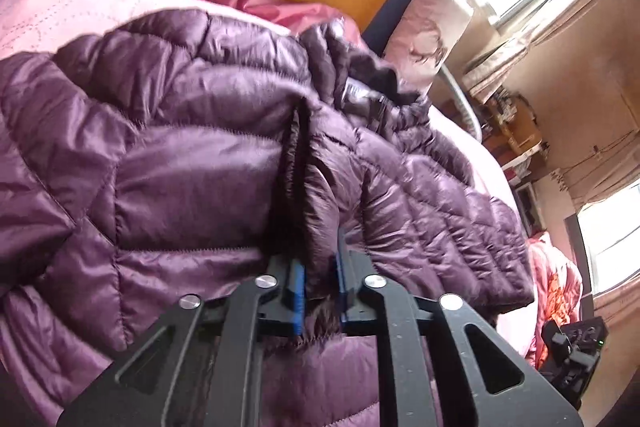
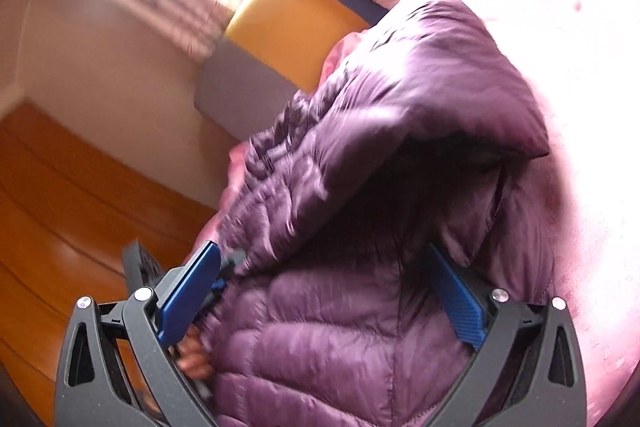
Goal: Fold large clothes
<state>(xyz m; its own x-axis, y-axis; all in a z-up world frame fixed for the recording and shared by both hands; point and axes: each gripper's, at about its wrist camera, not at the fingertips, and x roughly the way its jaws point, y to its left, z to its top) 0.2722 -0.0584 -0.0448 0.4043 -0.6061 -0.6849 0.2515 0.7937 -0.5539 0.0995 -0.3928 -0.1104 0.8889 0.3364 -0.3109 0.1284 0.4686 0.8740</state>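
- Left gripper point(image 1: 320, 291) is pinching a fold of the purple jacket point(image 1: 192, 163); fingertips are lying buried.
- Right gripper point(image 2: 320, 291) is standing spread, the motion-blurred jacket bulging between its pads.
- Pink bedding point(image 1: 80, 7) is lying underneath.

I find no readable text, label, brand or number anywhere in either of my tool cameras' views.
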